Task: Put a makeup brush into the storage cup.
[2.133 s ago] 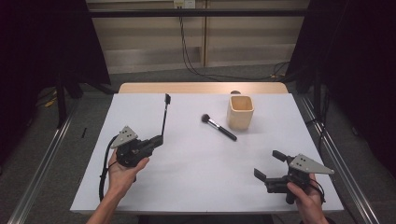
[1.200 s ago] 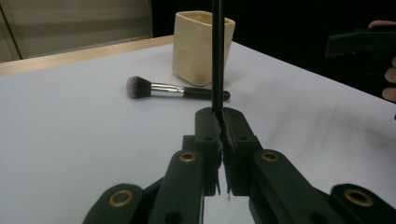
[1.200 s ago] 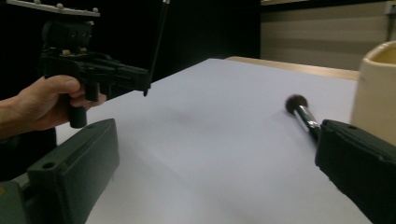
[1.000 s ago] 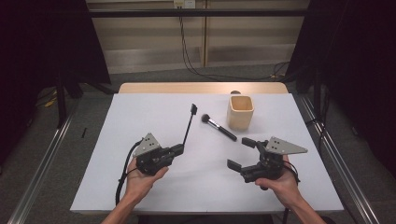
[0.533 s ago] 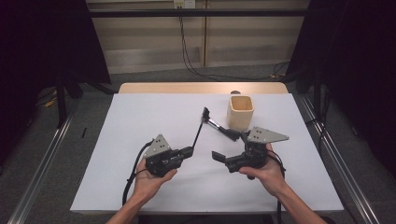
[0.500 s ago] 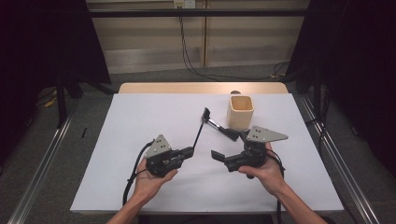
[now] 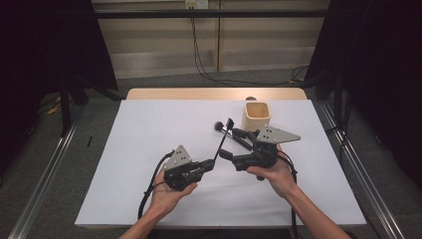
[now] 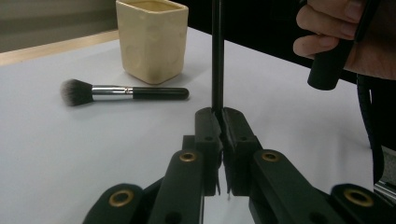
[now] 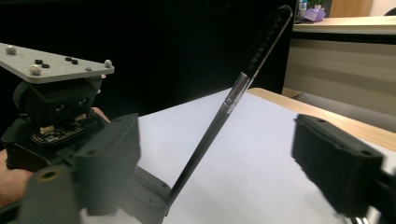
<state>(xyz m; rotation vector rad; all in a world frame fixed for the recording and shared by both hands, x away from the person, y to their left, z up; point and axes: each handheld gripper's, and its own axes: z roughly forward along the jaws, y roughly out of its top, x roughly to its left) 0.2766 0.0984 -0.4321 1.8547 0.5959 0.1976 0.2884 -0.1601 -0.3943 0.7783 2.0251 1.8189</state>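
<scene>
My left gripper (image 7: 211, 163) (image 8: 222, 116) is shut on the lower end of a thin black wand (image 7: 222, 140) (image 8: 217, 56) with a bristled tip. The wand slants up over the white table (image 7: 139, 149). In the right gripper view the wand (image 9: 219, 121) rises between the wide-apart jaws of my right gripper (image 7: 231, 143) (image 9: 224, 163) without touching either pad. Those jaws have just been closing and still stand open. A cream square cup (image 7: 256, 115) (image 8: 152, 39) stands behind, with a black-handled makeup brush (image 7: 219, 126) (image 8: 123, 92) lying in front of it.
The table's wooden far edge (image 7: 214, 93) lies beyond the cup. A metal rail (image 7: 45, 184) runs along the left side and another (image 7: 358, 164) along the right. The right hand (image 8: 336, 42) is close at the upper right of the left gripper view.
Both hands have come together toward the table's middle. The left brought the wand rightward, and the right gripper moved left until its jaws straddle the wand; they stand a little narrower.
</scene>
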